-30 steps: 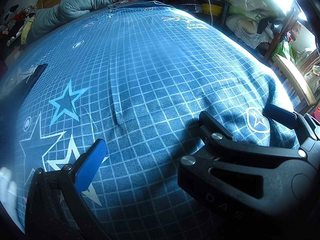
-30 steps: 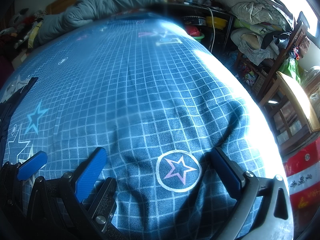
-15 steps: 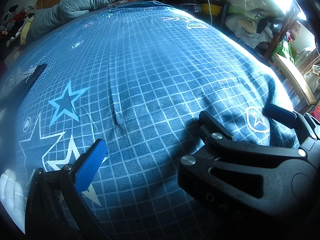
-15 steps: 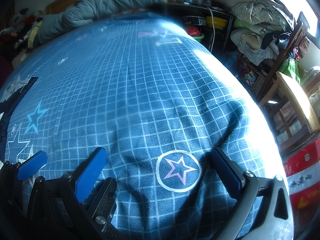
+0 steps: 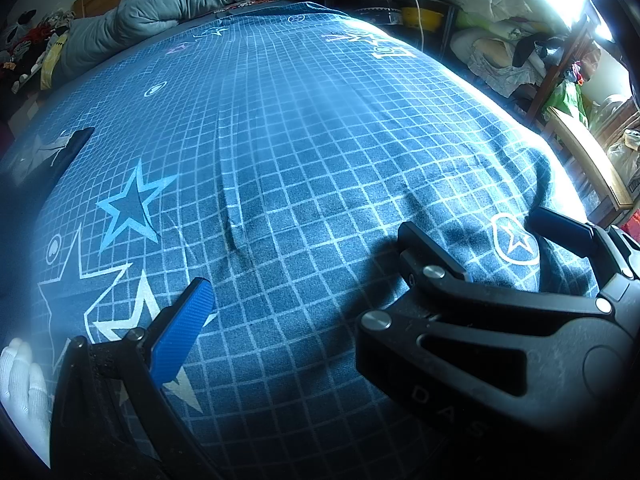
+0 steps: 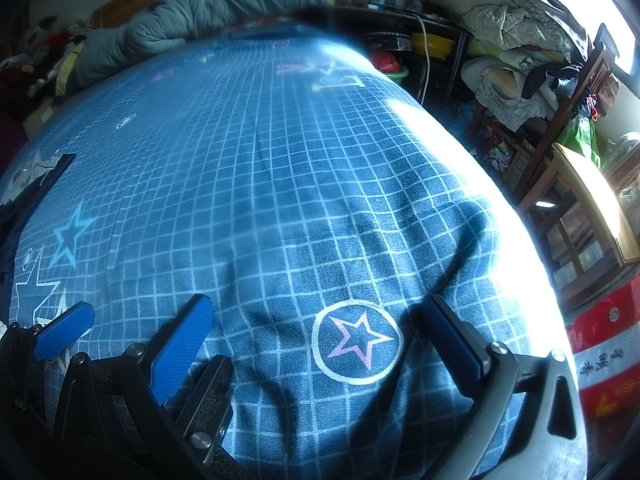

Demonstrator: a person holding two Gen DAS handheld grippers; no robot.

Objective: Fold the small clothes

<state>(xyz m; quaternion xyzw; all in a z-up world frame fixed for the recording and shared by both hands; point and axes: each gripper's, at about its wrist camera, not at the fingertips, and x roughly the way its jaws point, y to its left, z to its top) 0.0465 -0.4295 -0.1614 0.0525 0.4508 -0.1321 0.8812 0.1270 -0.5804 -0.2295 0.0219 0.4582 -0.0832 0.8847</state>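
Gloved hand (image 5: 22,380) shifted; left gripper (image 5: 304,268), right gripper (image 6: 316,320) agape

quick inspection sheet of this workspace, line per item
surface: blue grid bedsheet with star prints, a few creases
job's things: dark garment at the left edge, mostly out of frame, unfolded state unclear
clutter: grey quilt bunched at the far end
grippers: left gripper open, holding nothing; right gripper open, hovering over a circled star
cables: white cable hanging by the dark shelf
surroundings: wooden chair, piled bedding, red container
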